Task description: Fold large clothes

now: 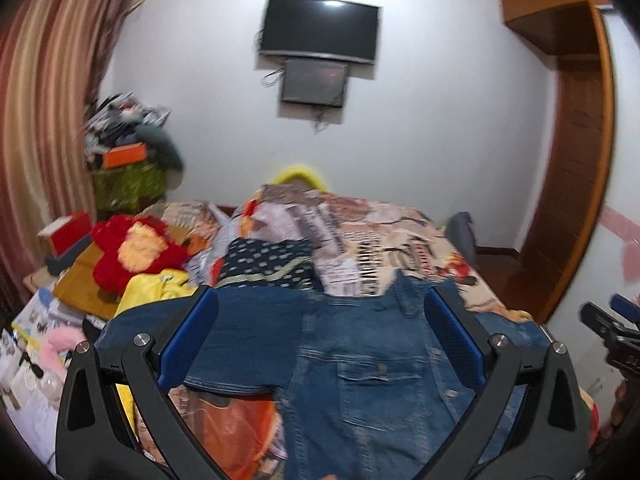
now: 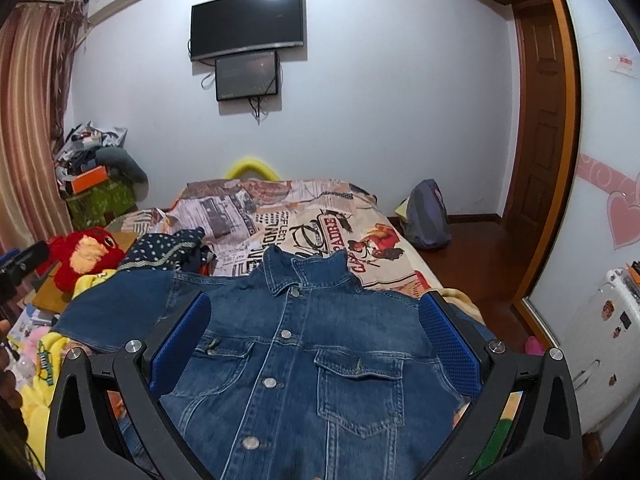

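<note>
A: Denim jacket (image 2: 304, 360) is lying front-up, buttoned, filling the lower middle of the right wrist frame, collar pointing toward the far wall. It's resting on the printed bedspread (image 2: 320, 216).

B: Spread flat like that so it's ready to be folded, I'd guess. Sleeves?

A: One sleeve (image 2: 116, 308) is sticking out at lower left, lying over yellow fabric (image 2: 36, 364). The other I can't make out.

B: Grippers?

A: Right gripper (image 2: 314, 344) is hovering over the chest, jaws wide apart, nothing between them. Left gripper (image 1: 320, 340) is doing the same, jaws spread, holding nothing, over the sleeve side. Left view is blurring.

B: Cloth?

A: Heavy, stiff denim, pale stitching, metal buttons, two flap pockets. Probably creasing firmly but bulky at the seams. Blue pads (image 2: 448, 344) are looking textured, grippy.

B: Around it?

A: Dotted navy garment (image 2: 168, 252) at middle left, red plush toy (image 2: 84, 256) beyond, cluttered boxes at the left edge. Television (image 2: 246, 24) on the wall up top, wooden door (image 2: 540, 120) at right.
</note>
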`<move>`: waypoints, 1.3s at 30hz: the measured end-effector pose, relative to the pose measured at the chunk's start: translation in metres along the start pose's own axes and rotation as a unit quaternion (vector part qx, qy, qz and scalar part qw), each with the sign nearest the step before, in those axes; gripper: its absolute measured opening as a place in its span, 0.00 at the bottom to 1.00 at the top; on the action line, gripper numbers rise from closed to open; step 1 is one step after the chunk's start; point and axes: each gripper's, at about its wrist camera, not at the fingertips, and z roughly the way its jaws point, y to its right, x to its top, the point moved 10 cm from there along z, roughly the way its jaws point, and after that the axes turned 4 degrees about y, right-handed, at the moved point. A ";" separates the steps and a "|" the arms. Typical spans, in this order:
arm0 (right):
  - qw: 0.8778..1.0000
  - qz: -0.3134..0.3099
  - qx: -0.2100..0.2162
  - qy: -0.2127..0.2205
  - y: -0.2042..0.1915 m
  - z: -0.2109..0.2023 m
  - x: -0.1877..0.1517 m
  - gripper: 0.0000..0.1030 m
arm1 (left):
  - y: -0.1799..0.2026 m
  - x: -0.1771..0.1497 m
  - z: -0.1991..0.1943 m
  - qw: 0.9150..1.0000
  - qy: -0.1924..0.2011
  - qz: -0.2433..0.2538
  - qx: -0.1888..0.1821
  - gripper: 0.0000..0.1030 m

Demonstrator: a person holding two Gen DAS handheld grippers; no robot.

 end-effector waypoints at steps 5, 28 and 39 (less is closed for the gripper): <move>1.000 -0.010 -0.005 -0.016 0.000 0.025 -0.003 1.00 | -0.066 -0.026 0.041 0.998 -0.045 -0.024 0.048 1.00; 0.991 -0.020 -0.017 -0.132 -0.007 0.100 -0.048 1.00 | -0.271 -0.185 0.148 0.898 -0.225 -0.378 0.012 0.76; 0.991 -0.036 -0.028 -0.125 -0.007 0.096 -0.044 1.00 | -0.298 -0.178 0.173 0.923 -0.232 -0.285 0.118 0.27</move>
